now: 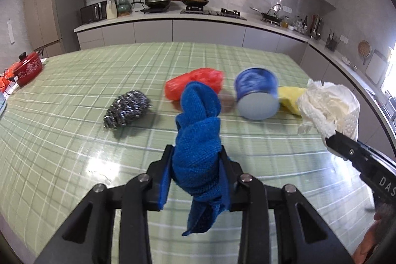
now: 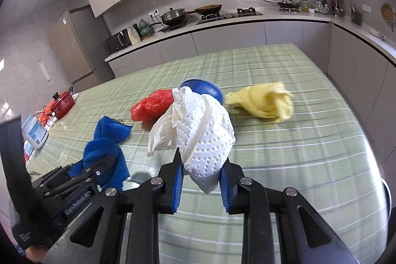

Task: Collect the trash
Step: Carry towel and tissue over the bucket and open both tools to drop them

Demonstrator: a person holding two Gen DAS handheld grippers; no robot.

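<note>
My left gripper (image 1: 196, 152) is shut on a knotted blue cloth (image 1: 198, 140), held a little above the green checked table (image 1: 74, 140); the same cloth (image 2: 106, 147) shows at the left of the right wrist view. My right gripper (image 2: 201, 162) is shut on a crumpled white paper towel (image 2: 200, 125), also seen at the right of the left wrist view (image 1: 329, 108). On the table lie a steel wool scourer (image 1: 127, 108), a red plastic bag (image 1: 195, 83), a blue can (image 1: 257, 95) on its side and a yellow cloth (image 2: 264, 100).
A red pot (image 1: 27, 68) stands at the table's far left edge, with a white-blue packet (image 2: 34, 132) near it. Kitchen counters with a stove and pans run along the back and right walls. A gloved hand (image 2: 29, 236) holds the left gripper.
</note>
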